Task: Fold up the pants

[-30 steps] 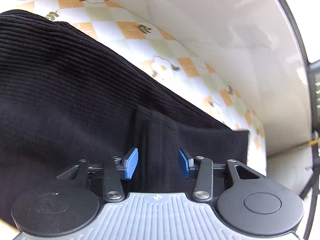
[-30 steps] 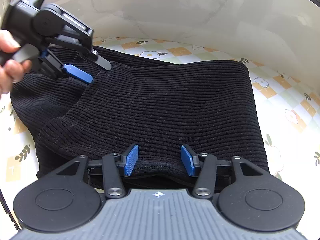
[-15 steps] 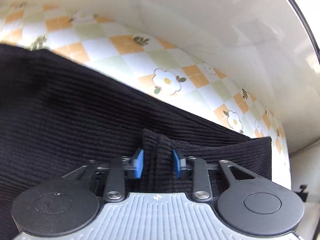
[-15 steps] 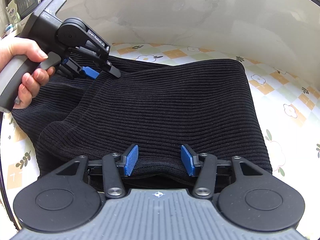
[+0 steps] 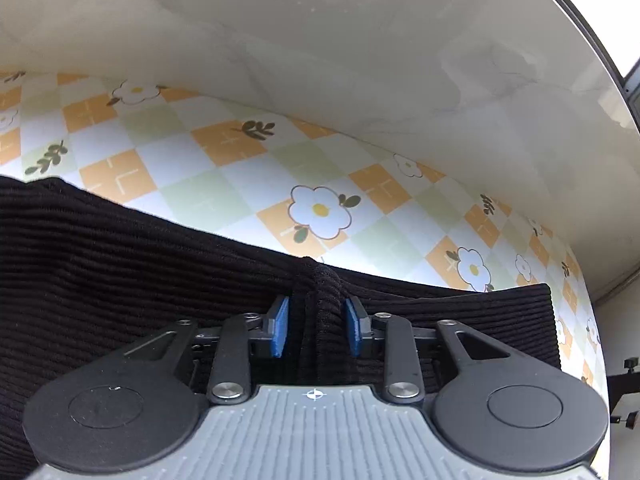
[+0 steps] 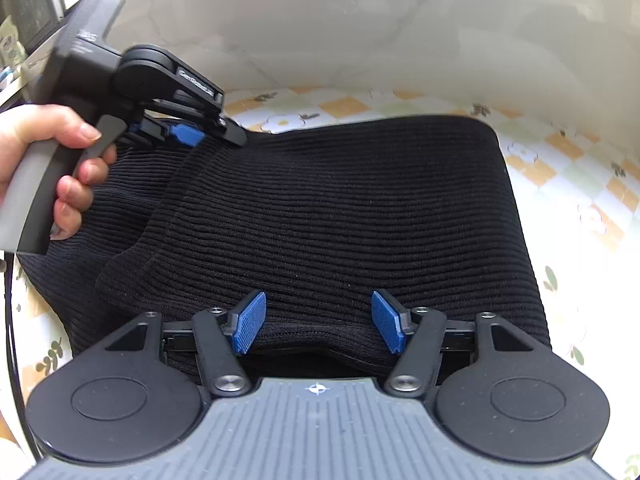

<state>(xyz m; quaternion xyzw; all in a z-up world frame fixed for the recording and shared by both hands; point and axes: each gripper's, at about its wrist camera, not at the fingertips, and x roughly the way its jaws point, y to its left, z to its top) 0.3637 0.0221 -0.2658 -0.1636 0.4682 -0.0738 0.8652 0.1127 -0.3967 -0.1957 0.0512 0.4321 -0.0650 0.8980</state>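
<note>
Black ribbed pants (image 6: pixel 328 216) lie folded on the floral tablecloth (image 6: pixel 568 184), long axis 9-to-3. Left gripper (image 5: pixel 316 326) pinches a bunched fold at 10 o'clock; right gripper (image 6: pixel 316 322) gapes wide over the near edge.

White lettering on the left gripper (image 6: pixel 188 136) arm, too blurred to read, no other text

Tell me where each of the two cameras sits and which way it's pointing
Left wrist: on the left tool, looking along its blue pads across the black pants toward the patterned tablecloth and wall; the pads pinch a bunched ridge of fabric.
Right wrist: on the right tool, open at the pants' near edge, facing over them; the person's hand shows, holding the left tool.
Shared: pants, tablecloth, left tool.
</note>
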